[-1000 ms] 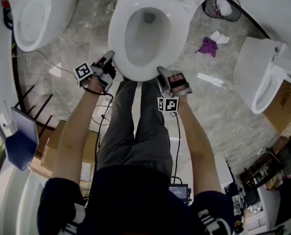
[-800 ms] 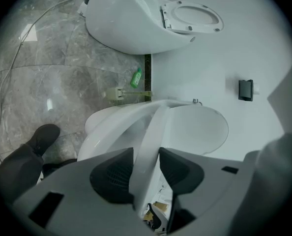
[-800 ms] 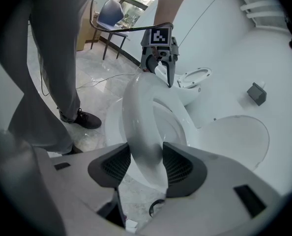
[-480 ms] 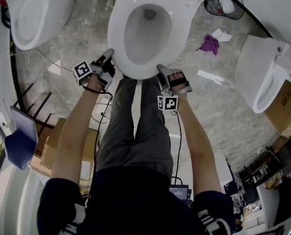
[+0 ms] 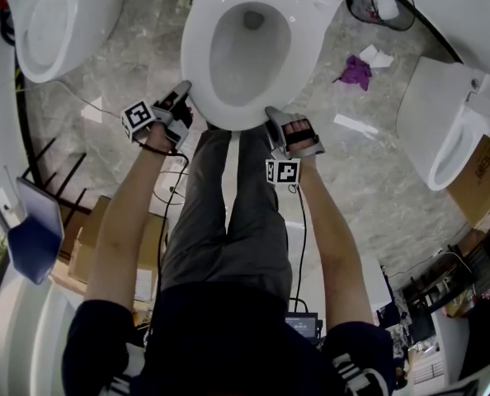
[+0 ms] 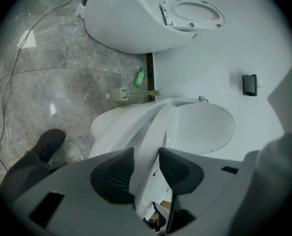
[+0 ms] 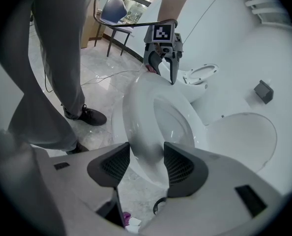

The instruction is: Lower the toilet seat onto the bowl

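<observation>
Toilet seat [image 7: 141,109], tilted, front rim clamped in left gripper [image 6: 146,152], also clamped in right gripper [image 7: 147,149]

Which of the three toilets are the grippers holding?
The middle toilet: left gripper and right gripper clamp its seat; the left toilet and right toilet stand untouched.

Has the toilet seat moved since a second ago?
Cannot tell: in the head view the toilet seat keeps nearly the same offset from the purple cloth; the whole picture shifted together.
</observation>
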